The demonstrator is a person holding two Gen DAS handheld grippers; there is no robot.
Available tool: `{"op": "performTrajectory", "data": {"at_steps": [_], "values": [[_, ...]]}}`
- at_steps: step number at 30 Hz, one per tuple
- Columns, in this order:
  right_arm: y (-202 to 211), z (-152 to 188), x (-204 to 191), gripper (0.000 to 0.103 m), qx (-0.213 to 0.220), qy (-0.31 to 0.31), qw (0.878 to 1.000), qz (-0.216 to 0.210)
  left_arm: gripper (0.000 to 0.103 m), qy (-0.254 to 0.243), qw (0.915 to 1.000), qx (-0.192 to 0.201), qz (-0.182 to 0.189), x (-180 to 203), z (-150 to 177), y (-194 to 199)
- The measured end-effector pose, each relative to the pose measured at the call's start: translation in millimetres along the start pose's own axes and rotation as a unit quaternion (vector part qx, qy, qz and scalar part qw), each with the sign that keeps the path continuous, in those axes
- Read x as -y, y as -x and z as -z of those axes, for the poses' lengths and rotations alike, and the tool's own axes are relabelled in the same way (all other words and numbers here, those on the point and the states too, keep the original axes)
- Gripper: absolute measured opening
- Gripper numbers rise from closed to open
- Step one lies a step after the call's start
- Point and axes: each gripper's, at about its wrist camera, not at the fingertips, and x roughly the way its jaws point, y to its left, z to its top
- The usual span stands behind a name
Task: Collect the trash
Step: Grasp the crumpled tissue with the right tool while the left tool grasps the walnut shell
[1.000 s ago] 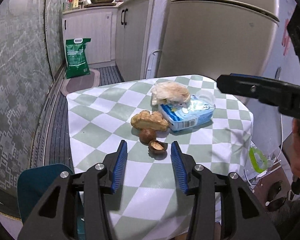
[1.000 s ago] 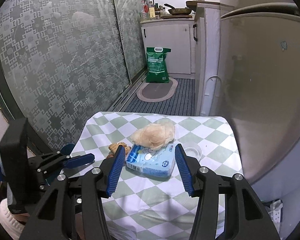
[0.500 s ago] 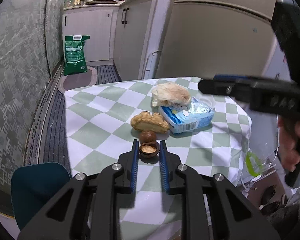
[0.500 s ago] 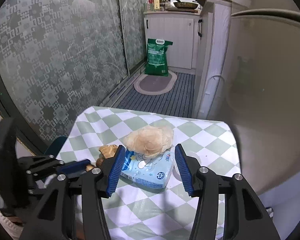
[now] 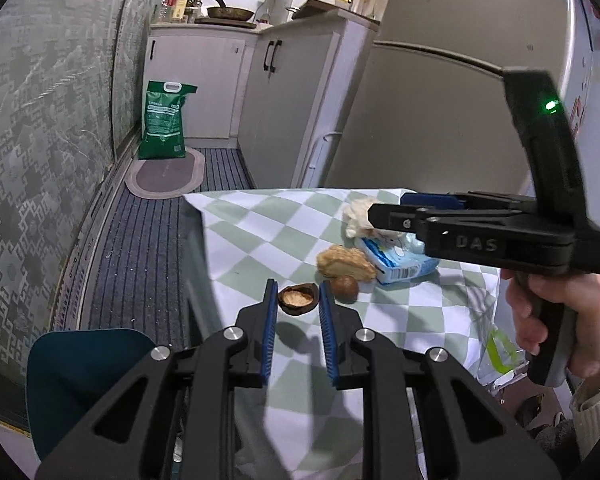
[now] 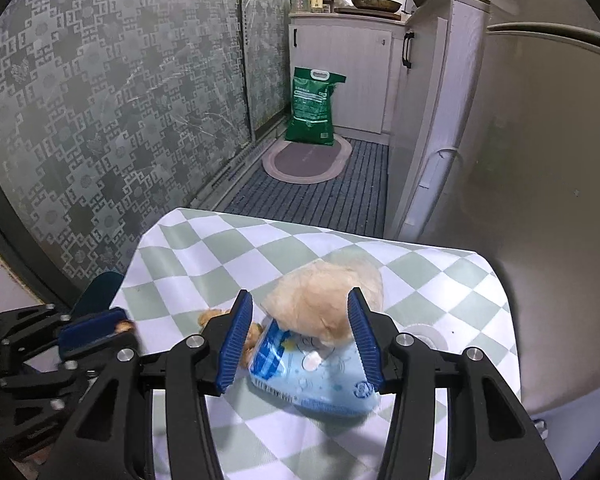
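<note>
On the green-and-white checked tablecloth [image 5: 260, 240] lie a whole brown nut [image 5: 345, 289], a knobbly tan piece [image 5: 346, 264], a blue tissue pack [image 5: 396, 266] and a crumpled tan tissue [image 6: 324, 304] on top of the pack [image 6: 316, 376]. My left gripper [image 5: 299, 290] is shut on a brown half nut shell [image 5: 298, 299], held just above the cloth. My right gripper [image 6: 300, 300] hangs over the pack, its jaws closing, with the crumpled tissue between them; the left pad stands clear of it. In the right wrist view, the left gripper [image 6: 96, 326] shows at lower left.
A fridge [image 5: 440, 112] stands right behind the table and white cabinets [image 5: 284, 92] lie beyond. A green sack [image 6: 314, 108] and an oval mat [image 6: 306, 158] are on the floor. A teal chair [image 5: 80, 372] is at the table's left. A clear lid [image 6: 420, 334] lies beside the pack.
My left gripper closed on the half shell and carried it left, off the cloth. My right gripper came down and forward until the crumpled tissue sat between its jaws.
</note>
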Motion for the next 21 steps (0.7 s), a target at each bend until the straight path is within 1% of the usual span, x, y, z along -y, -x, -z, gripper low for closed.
{"op": "performTrajectory", "data": {"at_steps": [8, 12, 13, 16, 21], "values": [[-21, -1, -4, 0.039, -0.03, 0.004, 0.999, 0.037, 0.022, 0.013, 0.9998, 0.008, -0.015, -29, 3, 16], [-20, -4, -6, 0.019, -0.033, 0.006, 0.998, 0.046, 0.022, 0.02, 0.9994, 0.012, -0.023, -43, 4, 24], [-20, -5, -7, 0.016, -0.036, 0.009, 0.998, 0.053, 0.022, 0.023, 0.9993, 0.014, -0.026, -47, 4, 27], [-21, -6, -11, 0.012, -0.038, 0.017, 0.997, 0.069, 0.022, 0.029, 0.999, 0.019, -0.03, -58, 4, 34], [-4, -17, -21, 0.012, -0.01, 0.02, 0.997, 0.072, 0.022, 0.035, 0.9982, 0.027, -0.041, -78, 6, 46]]}}
